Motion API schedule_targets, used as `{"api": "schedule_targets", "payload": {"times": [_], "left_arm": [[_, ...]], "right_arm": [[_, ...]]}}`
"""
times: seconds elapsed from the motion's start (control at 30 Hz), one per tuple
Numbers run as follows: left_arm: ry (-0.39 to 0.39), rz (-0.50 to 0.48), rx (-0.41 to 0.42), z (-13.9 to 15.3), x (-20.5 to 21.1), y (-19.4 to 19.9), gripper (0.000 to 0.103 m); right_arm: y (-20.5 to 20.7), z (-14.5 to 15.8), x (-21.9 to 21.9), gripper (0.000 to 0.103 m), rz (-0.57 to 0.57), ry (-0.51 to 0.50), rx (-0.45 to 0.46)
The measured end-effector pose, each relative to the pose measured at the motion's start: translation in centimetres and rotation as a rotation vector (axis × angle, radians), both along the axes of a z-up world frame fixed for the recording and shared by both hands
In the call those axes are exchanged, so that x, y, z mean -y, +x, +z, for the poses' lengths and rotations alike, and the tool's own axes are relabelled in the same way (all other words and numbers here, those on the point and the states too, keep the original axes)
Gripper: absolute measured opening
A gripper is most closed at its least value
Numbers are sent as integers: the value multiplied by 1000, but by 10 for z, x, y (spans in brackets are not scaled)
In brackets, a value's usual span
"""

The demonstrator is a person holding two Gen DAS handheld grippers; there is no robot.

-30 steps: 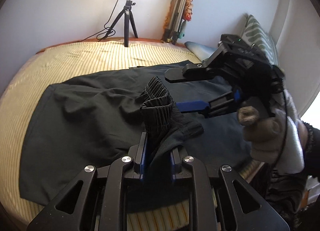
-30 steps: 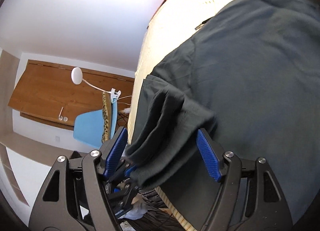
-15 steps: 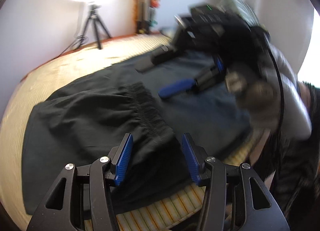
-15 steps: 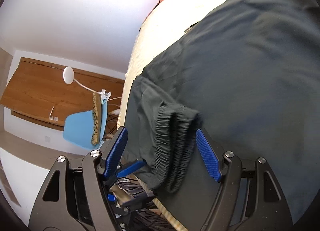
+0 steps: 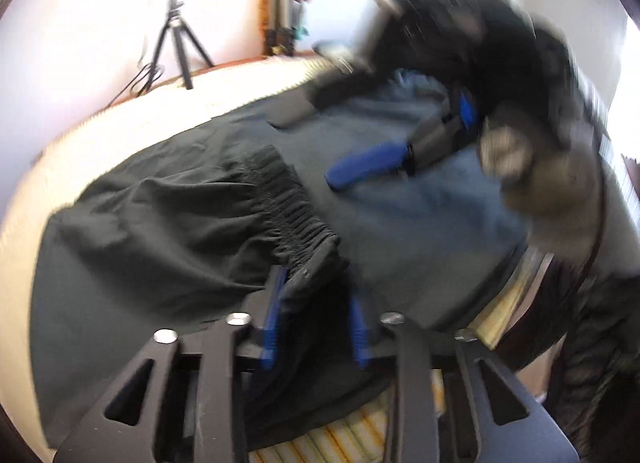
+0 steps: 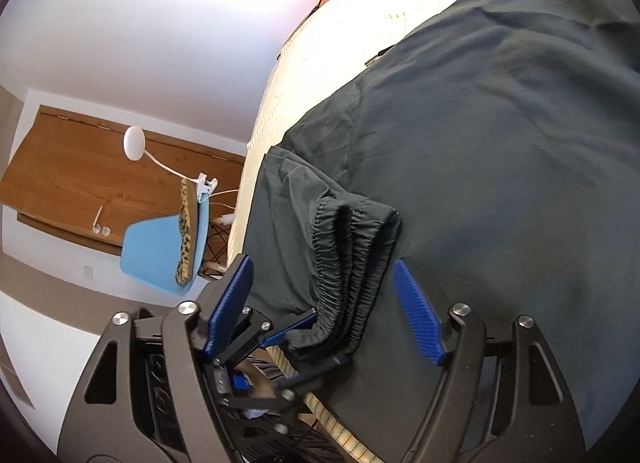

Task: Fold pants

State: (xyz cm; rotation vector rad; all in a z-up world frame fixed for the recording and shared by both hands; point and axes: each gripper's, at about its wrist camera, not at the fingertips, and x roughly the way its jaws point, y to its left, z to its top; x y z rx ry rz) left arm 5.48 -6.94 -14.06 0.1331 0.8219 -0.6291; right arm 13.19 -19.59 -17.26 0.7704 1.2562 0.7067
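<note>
Dark pants lie spread on a striped bed, with the elastic waistband folded over and bunched near the bed's front edge. My left gripper is closing around the waistband's end, with its blue pads on either side of the cloth. In the right wrist view the waistband lies between the wide-open blue pads of my right gripper, untouched. The left gripper grips the waistband's lower end there. The right gripper hovers open over the pants in the blurred left view.
The striped bedcover reaches the wall. A black tripod stands behind the bed. A blue chair with a clip lamp stands beside the bed, before a wooden door. The bed's front edge is just under the left gripper.
The left gripper let go of the bunched waistband, opened, then moved back in and closed around its end. The waistband dropped onto the pants. The right gripper stayed open, hovering above.
</note>
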Motion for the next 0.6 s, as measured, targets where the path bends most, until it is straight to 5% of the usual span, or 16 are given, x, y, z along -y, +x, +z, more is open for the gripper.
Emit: {"api": "schedule_targets", "payload": {"times": [0.1, 0.27, 0.43, 0.6], "left_arm": [[-102, 49, -13, 13, -15, 4, 14], [-128, 51, -18, 14, -21, 6, 13], [-233, 80, -40, 20, -28, -2, 13], [-224, 70, -23, 21, -21, -6, 13]], "right_arm": [[1, -4, -1, 81, 7, -12, -21], [2, -7, -9, 83, 23, -6, -36], [5, -10, -22, 83, 39, 33, -61], [7, -15, -38, 83, 54, 71, -75]]}}
